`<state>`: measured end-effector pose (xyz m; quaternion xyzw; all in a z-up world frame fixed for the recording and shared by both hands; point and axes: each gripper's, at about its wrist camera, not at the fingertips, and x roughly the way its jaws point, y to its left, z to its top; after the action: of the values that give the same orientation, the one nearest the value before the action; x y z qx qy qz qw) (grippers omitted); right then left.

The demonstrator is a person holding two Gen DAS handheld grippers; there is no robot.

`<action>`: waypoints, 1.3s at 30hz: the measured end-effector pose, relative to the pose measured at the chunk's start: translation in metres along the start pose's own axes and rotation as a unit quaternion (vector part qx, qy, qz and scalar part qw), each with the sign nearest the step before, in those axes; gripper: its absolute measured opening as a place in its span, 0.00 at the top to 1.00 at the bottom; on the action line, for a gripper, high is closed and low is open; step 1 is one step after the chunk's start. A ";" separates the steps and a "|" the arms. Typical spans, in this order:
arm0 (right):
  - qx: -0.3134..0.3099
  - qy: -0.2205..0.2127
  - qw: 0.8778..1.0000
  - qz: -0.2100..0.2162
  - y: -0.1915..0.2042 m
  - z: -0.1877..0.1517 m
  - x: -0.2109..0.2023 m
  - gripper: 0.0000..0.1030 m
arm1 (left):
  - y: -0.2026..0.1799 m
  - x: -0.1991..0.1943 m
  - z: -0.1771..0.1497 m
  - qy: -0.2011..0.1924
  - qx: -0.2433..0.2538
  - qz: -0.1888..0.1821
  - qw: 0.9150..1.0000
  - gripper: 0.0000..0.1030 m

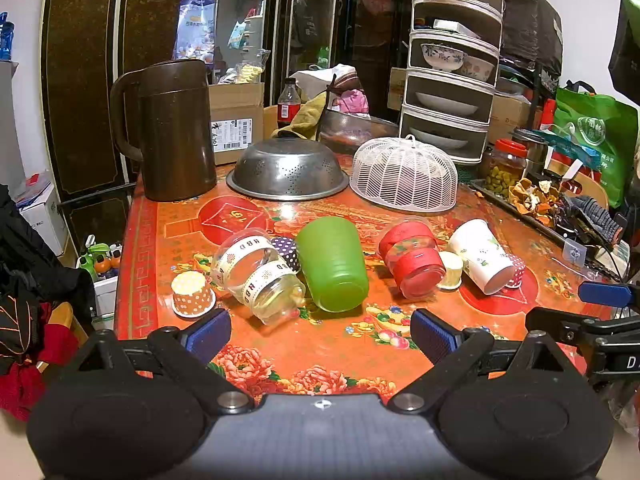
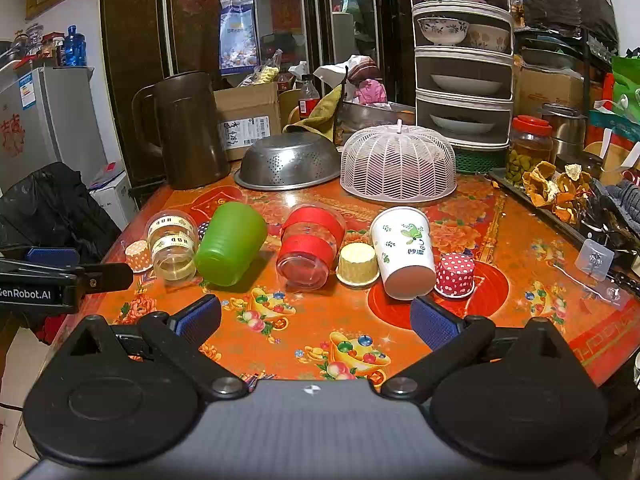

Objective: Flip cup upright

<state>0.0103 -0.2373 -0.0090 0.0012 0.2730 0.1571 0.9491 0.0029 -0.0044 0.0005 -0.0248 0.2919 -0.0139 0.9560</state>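
Ribbed green plastic cup (image 1: 333, 265) lies on its side mid-frame on the glossy floral tablecloth (image 1: 320, 344), next to a clear tumbler (image 1: 256, 276) with ribbon bands. White paper cup (image 2: 403, 251) also tipped over. Left gripper (image 1: 320, 334) and right gripper (image 2: 316, 320) both spread wide, holding nothing.
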 end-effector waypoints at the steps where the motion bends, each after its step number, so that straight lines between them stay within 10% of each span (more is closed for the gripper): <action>1: 0.000 0.000 1.000 0.000 0.000 0.000 0.000 0.01 | -0.001 0.000 0.000 0.000 0.000 0.000 1.000 0.05; 10: -0.004 0.011 1.000 0.008 0.004 0.004 0.006 0.01 | 0.004 0.001 -0.003 0.009 0.006 0.004 1.000 0.05; 19: 0.046 0.114 0.985 0.119 0.037 0.076 0.079 0.01 | 0.044 -0.008 -0.010 0.011 -0.043 0.030 0.999 0.05; 39: 0.055 0.249 0.965 0.060 0.077 0.086 0.201 0.36 | 0.089 -0.012 -0.042 0.023 -0.098 0.014 0.995 0.05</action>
<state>0.1930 -0.0970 -0.0331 0.0306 0.5086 0.1934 0.8385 -0.0295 0.0837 -0.0325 -0.1138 0.3143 0.0279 0.9421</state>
